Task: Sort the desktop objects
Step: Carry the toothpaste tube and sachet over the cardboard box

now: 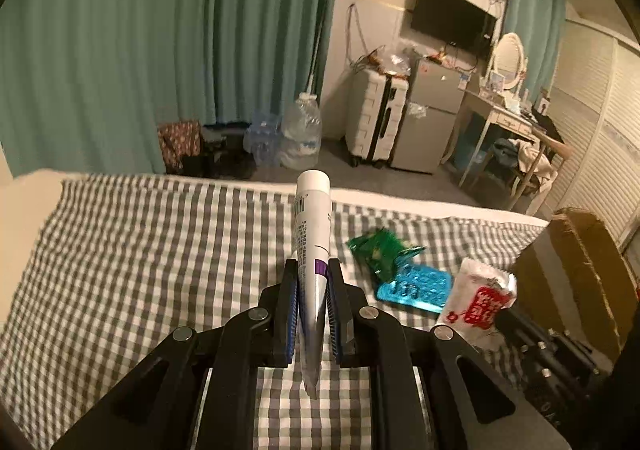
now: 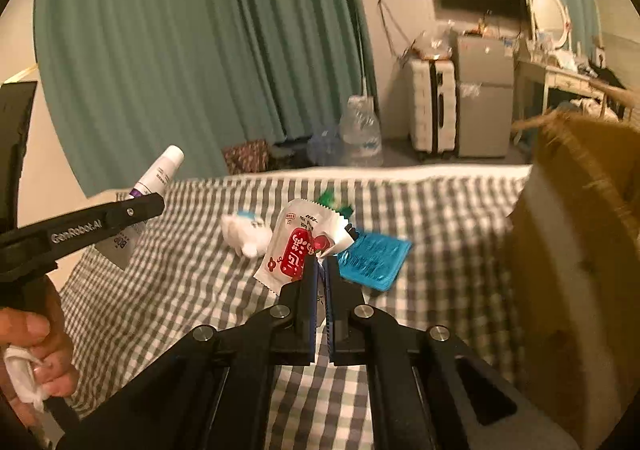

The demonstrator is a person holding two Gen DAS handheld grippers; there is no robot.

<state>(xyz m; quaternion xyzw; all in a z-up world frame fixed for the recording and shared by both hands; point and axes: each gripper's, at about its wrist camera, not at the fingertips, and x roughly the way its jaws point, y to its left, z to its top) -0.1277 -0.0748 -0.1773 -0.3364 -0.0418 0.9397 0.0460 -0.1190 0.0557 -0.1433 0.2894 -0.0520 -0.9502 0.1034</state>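
My left gripper point(image 1: 313, 264) is shut on a white tube with a purple band point(image 1: 313, 222), cap pointing away, held above the checked cloth point(image 1: 140, 250). The same tube point(image 2: 158, 174) shows at the left of the right wrist view, in that gripper, with a hand below it. My right gripper point(image 2: 320, 262) is shut on the edge of a white sachet with a red label point(image 2: 292, 250), lifted off the cloth; the sachet point(image 1: 478, 300) also appears at the right of the left wrist view. On the cloth lie a blue packet point(image 2: 374, 260), a green wrapper point(image 1: 380, 250) and a small white plush toy point(image 2: 248, 232).
A brown cardboard box point(image 2: 580, 250) stands at the table's right edge, close to my right gripper. Beyond the table's far edge are teal curtains point(image 1: 160, 50), water bottles point(image 1: 302, 130), a white suitcase point(image 1: 374, 118) and a small fridge point(image 1: 432, 110).
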